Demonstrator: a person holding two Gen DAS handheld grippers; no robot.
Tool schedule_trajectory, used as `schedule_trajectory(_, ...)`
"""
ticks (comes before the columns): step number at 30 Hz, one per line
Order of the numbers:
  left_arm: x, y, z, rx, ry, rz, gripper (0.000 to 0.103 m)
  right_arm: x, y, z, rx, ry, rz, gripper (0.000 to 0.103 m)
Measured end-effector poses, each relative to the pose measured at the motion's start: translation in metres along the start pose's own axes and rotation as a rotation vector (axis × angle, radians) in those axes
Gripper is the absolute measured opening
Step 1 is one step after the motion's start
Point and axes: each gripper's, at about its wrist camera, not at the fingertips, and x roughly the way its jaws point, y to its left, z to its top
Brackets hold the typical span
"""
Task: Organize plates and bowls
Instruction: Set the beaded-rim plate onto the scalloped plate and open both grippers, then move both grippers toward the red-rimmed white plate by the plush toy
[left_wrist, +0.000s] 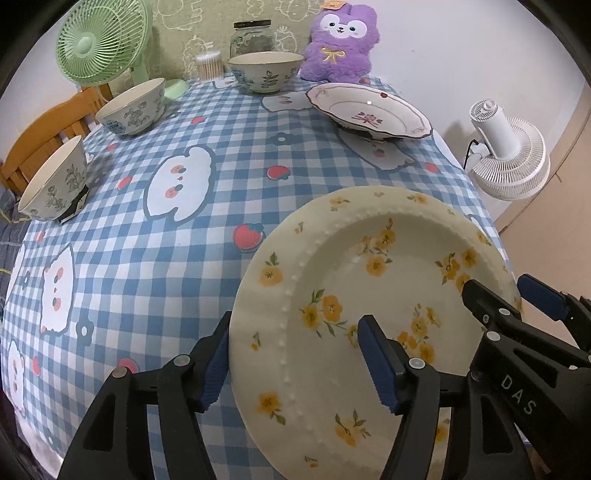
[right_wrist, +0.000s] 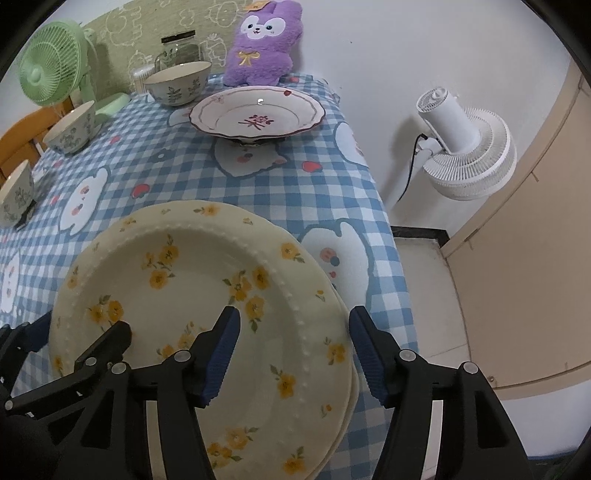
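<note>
Near the bench's (left_wrist: 155, 280) right front corner, the left view shows the yellow-flowered plate (left_wrist: 351, 295) with the left claw (left_wrist: 295, 365) spread wide astride its left rim — one finger outside, one over the plate's well, not visibly pinching. From the right view, the right claw (right_wrist: 295, 347) likewise straddles the right rim, jaws apart; a second plate edge (right_wrist: 352, 391) peeks beneath, so this looks stacked. The risk, as I judge it: closing unevenly could tip or slide the top plate off toward the floor — the corner is close.
</note>
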Motion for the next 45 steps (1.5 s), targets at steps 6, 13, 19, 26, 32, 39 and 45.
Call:
schedule_trajectory(6, -0.001, -0.009, -0.009, 0.015, 0.007, 0.018, 0.074, 0.008, -0.017, -0.011, 0.068, 0.062, 0.038, 0.067)
schedule_trajectory(13, -0.002, -0.013, -0.013, 0.008, 0.003, 0.042, 0.075, 0.005, -0.021, -0.015, 0.066, 0.054, 0.042, 0.067)
schedule_trajectory(19, -0.002, -0.011, -0.011, -0.011, 0.017, 0.028, 0.076, 0.002, -0.027, -0.016, 0.097, 0.068, 0.084, 0.067)
schedule_trajectory(26, -0.021, -0.010, -0.002, -0.026, -0.009, 0.030, 0.077, -0.021, -0.029, 0.002, 0.086, 0.018, 0.109, 0.067)
schedule_trajectory(32, -0.047, -0.012, 0.013, -0.009, -0.054, 0.006, 0.077, -0.048, -0.028, 0.020, 0.086, -0.020, 0.127, 0.067)
schedule_trajectory(39, -0.074, -0.008, 0.029, 0.019, -0.085, -0.032, 0.078, -0.078, -0.016, 0.034, 0.099, -0.056, 0.141, 0.068)
schedule_trajectory(45, -0.101, -0.002, 0.041, 0.050, -0.125, -0.057, 0.078, -0.106, -0.005, 0.044, 0.114, -0.092, 0.141, 0.070)
